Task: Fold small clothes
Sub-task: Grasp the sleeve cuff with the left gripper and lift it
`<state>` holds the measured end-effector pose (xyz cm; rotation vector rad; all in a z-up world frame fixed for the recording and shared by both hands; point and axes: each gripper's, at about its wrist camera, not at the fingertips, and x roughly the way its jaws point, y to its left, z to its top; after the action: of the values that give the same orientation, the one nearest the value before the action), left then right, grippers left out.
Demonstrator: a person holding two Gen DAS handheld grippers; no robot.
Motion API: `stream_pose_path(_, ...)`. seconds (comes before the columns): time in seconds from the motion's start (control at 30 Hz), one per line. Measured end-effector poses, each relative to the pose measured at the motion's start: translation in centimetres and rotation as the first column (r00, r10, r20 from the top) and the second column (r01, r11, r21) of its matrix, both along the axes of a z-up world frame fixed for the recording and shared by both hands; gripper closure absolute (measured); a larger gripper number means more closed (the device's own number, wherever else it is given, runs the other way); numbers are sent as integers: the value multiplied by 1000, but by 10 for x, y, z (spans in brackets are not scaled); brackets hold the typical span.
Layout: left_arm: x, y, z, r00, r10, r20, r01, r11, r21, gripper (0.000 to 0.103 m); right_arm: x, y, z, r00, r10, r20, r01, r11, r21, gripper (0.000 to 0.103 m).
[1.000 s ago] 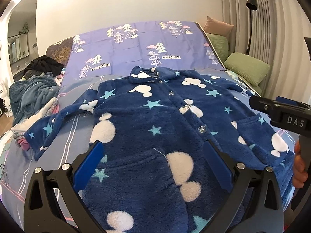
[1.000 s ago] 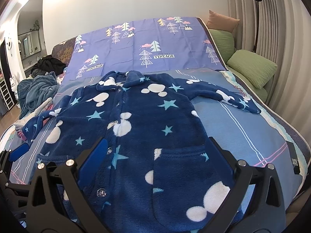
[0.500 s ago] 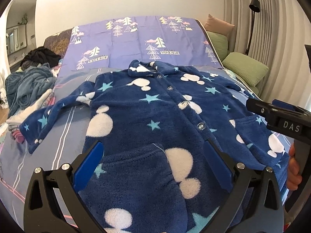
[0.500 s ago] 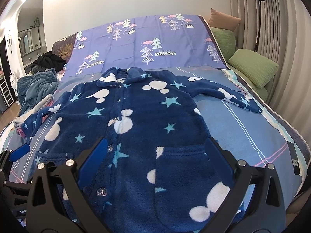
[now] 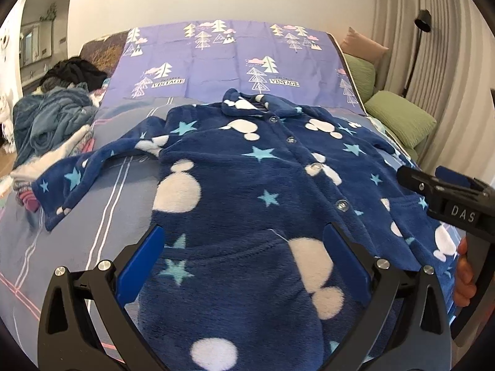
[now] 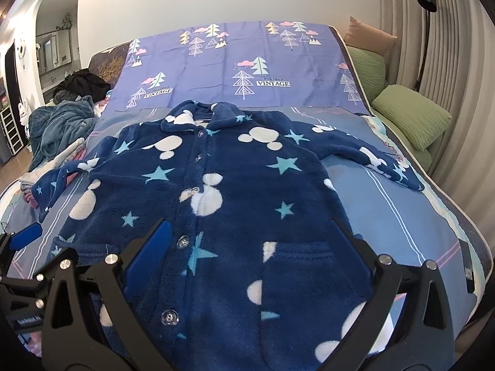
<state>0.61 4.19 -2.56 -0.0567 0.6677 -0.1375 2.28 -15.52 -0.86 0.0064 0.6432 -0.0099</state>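
Both grippers, left [image 5: 244,256] and right [image 6: 250,250], hovered wide open over the jacket [image 6: 235,191] spread flat on the bed [image 6: 402,216]

Pajama top [image 5: 247,191] navy fleece, white mouse-head blobs, light-blue stars, clear buttons. Bed sheet [image 6: 386,210] blue with white and pink stripes. Purple cover [image 6: 216,61] with tree prints, "VINTAGE" labels. Pillows [image 6: 411,114] green, one tan. Gripper fingers [image 5: 140,262] black with blue pads. Heap of clothes [image 5: 52,117] teal-grey.
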Motion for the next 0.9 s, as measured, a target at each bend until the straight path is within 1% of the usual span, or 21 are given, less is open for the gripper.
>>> stream_pose_path(0.2, 17, 29, -6, 998, 62, -33, -64, 997, -50, 1, 20, 14, -8, 999, 27, -38, -28, 999, -31, 2)
stream_pose_path(0.3, 29, 54, -9, 993, 102, -58, -107, 990, -89, 1, 31, 19, -14, 998, 29, -59, -31, 999, -42, 2)
stream_pose_path(0.37, 37, 76, -10, 987, 143, -76, -152, 980, -128, 1, 37, 20, -17, 997, 26, -71, -29, 999, -38, 2)
stream_pose_path(0.43, 46, 116, -14, 969, 223, -105, -240, 952, -190, 5, 44, 21, -20, 996, 23, -84, -25, 999, -31, 2)
stream_pose_path(0.5, 53, 155, -23, 939, 309, -150, -338, 908, -246, 21, 50, 21, -23, 995, 17, -94, -20, 999, -33, 2)
stream_pose_path(0.53, 56, 179, -30, 919, 351, -181, -390, 875, -287, 23, 53, 21, -24, 995, 13, -99, -17, 999, -34, 2)
stream_pose_path(0.57, 58, 192, -35, 906, 370, -204, -418, 854, -308, 30, 56, 21, -26, 994, 9, -106, -12, 999, -33, 2)
stream_pose_path(0.6, 62, 216, -46, 877, 404, -260, -475, 809, -346, 34, 59, 21, -27, 994, 5, -111, -8, 999, -31, 2)
stream_pose_path(0.63, 65, 233, -54, 858, 416, -301, -508, 773, -381, 35, 62, 20, -29, 993, 1, -119, -4, 1000, -26, 2)
stream_pose_path(0.67, 70, 254, -68, 834, 418, -360, -546, 715, -437, 35, 64, 20, -30, 992, -1, -123, -2, 1000, -22, 2)
stream_pose_path(0.7, 71, 265, -75, 822, 411, -394, -565, 676, -473, 36, 67, 20, -32, 992, -1, -130, -1, 1000, -16, 2)
stream_pose_path(0.73, 74, 278, -87, 812, 394, -431, -582, 613, -535, 36, 69, 21, -33, 991, -1, -135, -1, 1000, -13, 2)
stream_pose_path(0.77, 78, 289, -98, 807, 375, -456, -590, 548, -593, 36, 71, 22, -35, 990, 0, -140, -2, 1000, -12, 2)
stream_pose_path(0.8, 81, 295, -105, 802, 369, -470, -597, 501, -627, 36, 71, 23, -36, 990, 1, -143, -3, 1000, -13, 2)
stream_pose_path(0.83, 85, 303, -113, 794, 375, -478, -606, 440, -663, 36, 72, 24, -36, 989, 3, -145, -5, 1000, -16, 2)
stream_pose_path(0.87, 88, 310, -116, 782, 392, -484, -618, 392, -681, 36, 72, 25, -37, 989, 7, -149, -10, 1000, -21, 2)
stream_pose_path(0.9, 89, 313, -119, 773, 403, -490, -627, 363, -690, 36, 73, 27, -37, 989, 11, -149, -14, 1000, -25, 2)
